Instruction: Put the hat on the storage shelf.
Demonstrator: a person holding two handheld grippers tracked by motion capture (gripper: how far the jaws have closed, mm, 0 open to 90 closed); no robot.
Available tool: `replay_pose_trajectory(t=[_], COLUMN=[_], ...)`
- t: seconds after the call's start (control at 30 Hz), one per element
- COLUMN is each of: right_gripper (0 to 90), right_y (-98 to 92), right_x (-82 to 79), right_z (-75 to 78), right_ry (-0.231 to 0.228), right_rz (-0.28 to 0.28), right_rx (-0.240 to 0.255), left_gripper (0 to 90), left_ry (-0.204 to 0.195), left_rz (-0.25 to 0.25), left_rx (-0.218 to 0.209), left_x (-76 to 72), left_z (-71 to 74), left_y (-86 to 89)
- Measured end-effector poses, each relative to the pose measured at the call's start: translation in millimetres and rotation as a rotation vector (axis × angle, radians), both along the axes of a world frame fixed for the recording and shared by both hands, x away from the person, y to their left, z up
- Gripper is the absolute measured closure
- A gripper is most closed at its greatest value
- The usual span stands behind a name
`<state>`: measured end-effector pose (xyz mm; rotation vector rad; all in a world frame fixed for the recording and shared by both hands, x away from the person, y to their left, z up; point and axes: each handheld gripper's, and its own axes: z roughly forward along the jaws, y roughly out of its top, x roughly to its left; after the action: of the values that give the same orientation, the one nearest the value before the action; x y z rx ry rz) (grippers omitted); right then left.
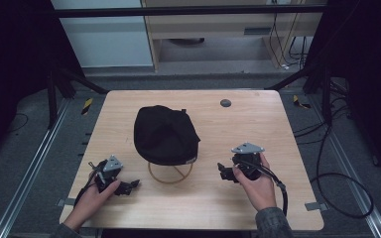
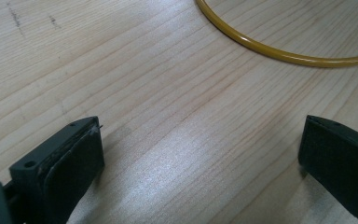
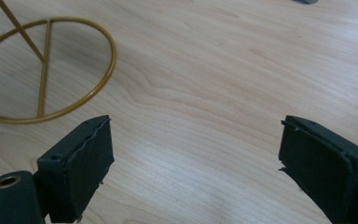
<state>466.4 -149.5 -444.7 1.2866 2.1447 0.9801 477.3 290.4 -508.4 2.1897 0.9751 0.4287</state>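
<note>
The black cap point(image 1: 164, 134) sits on a gold wire stand point(image 1: 170, 174), between and just ahead of the left gripper point(image 1: 129, 187) and right gripper point(image 1: 223, 172), both spread wide. Soft, light fabric; pinching its lower edge likely works best.

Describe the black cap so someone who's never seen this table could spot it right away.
Start at the light wooden table and look to its middle. There the black cap sits atop a gold wire stand, whose round base ring lies on the wood. It is the one soft, dark, domed thing there, between the two hand-held tools.
</note>
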Motion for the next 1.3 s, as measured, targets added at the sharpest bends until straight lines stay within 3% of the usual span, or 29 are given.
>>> replay_pose_trajectory(t=[0.27,0.87,1.3], right_gripper=[9.8,9.9,10.0], right_y=[6.2,22.0,27.8], right_x=[2.3,14.5,32.8], right_z=[-22.7,-43.4,-53.5], right_ry=[0.04,0.081,0.063], right_rz=[-0.004,0.01,-0.044], right_rx=[0.01,0.009,0.043], left_gripper=[0.0,0.0,0.0], left_ry=[0.0,0.0,0.0], left_rz=[0.0,0.0,0.0], left_rx=[0.0,0.0,0.0], left_x=[-0.1,-0.3,-0.3], left_z=[0.0,0.0,0.0], left_y=[0.0,0.1,0.1])
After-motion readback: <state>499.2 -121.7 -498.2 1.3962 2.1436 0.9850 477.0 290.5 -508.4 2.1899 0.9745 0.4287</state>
